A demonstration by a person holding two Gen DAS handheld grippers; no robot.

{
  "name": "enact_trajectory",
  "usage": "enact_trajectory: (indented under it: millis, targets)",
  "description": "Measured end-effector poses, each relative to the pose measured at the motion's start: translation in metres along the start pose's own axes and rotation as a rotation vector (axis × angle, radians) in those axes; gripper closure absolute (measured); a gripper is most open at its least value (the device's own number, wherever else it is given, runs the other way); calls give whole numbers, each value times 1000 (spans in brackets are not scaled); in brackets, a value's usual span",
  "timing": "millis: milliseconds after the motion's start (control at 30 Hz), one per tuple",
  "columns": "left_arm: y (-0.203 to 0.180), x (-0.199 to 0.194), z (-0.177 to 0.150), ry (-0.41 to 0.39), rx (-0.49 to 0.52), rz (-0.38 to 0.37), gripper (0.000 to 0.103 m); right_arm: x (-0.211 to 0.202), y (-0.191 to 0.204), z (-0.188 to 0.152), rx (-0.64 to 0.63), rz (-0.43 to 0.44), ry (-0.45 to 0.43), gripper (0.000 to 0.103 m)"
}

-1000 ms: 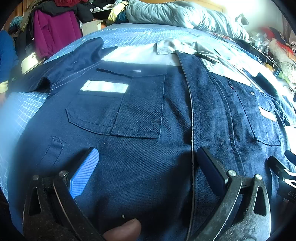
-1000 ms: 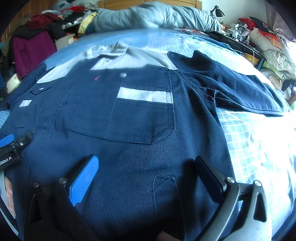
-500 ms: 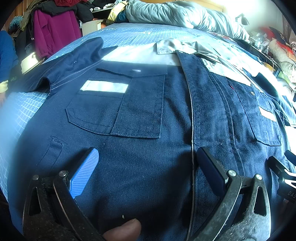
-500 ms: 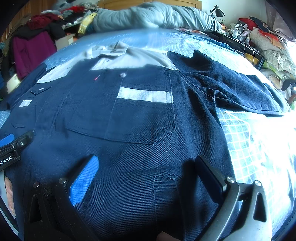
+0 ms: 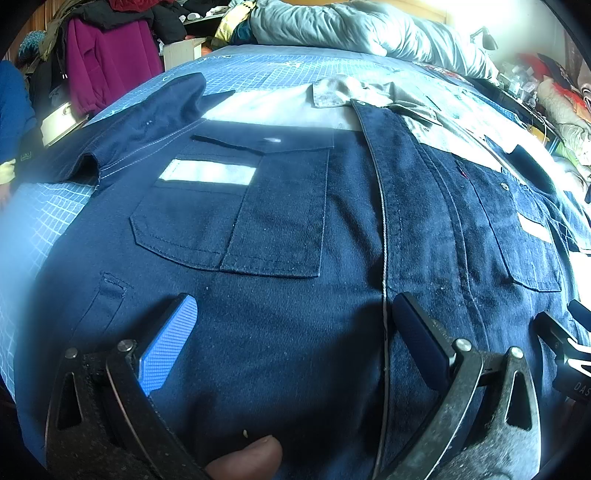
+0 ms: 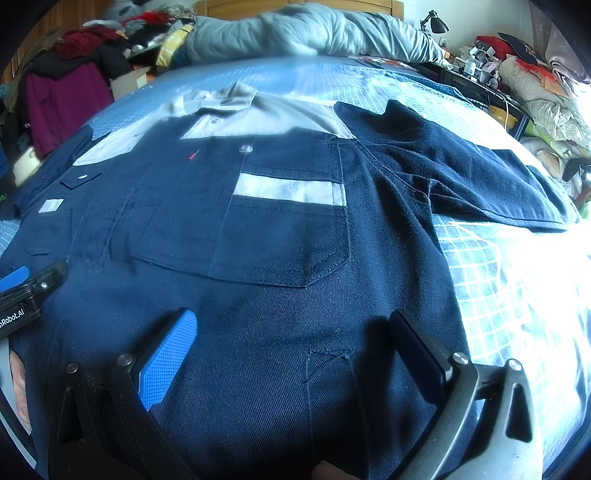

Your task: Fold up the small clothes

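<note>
A navy work shirt (image 5: 280,229) with a grey yoke and collar and grey-striped chest pockets lies spread flat, front up, on a blue grid mat (image 5: 48,221). It also shows in the right wrist view (image 6: 280,236). My left gripper (image 5: 295,332) is open, its fingers resting low over the shirt's lower left front, near the placket. My right gripper (image 6: 291,347) is open over the lower right front, below the right pocket. Both short sleeves lie spread outward. Each gripper's tip shows at the edge of the other's view.
The mat (image 6: 498,280) covers a bed. A grey duvet (image 5: 362,26) is heaped at the far end. Clothes including a purple jacket (image 5: 107,62) hang at the left. A cluttered shelf and bedding (image 6: 535,85) stand at the right.
</note>
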State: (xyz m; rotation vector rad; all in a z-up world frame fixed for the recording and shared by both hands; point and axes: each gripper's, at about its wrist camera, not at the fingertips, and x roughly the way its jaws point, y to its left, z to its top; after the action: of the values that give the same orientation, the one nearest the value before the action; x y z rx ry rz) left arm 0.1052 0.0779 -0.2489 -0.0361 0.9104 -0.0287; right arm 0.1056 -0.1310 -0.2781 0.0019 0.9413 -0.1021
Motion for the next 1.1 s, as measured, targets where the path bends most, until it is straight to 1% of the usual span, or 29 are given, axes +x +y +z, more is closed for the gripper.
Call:
enact_trajectory:
  millis: [167, 200, 533, 1100]
  targets:
    - [0, 1, 0, 1, -1, 0, 0, 0, 0, 0, 0, -1, 0, 0]
    - [6, 11, 7, 2, -3, 0, 0, 0, 0, 0, 0, -1, 0, 0]
    - [14, 23, 14, 4, -4, -3, 0, 1, 1, 0, 0, -1, -1, 0]
    - [14, 23, 14, 6, -4, -4, 0, 0, 0, 1, 0, 0, -1, 0]
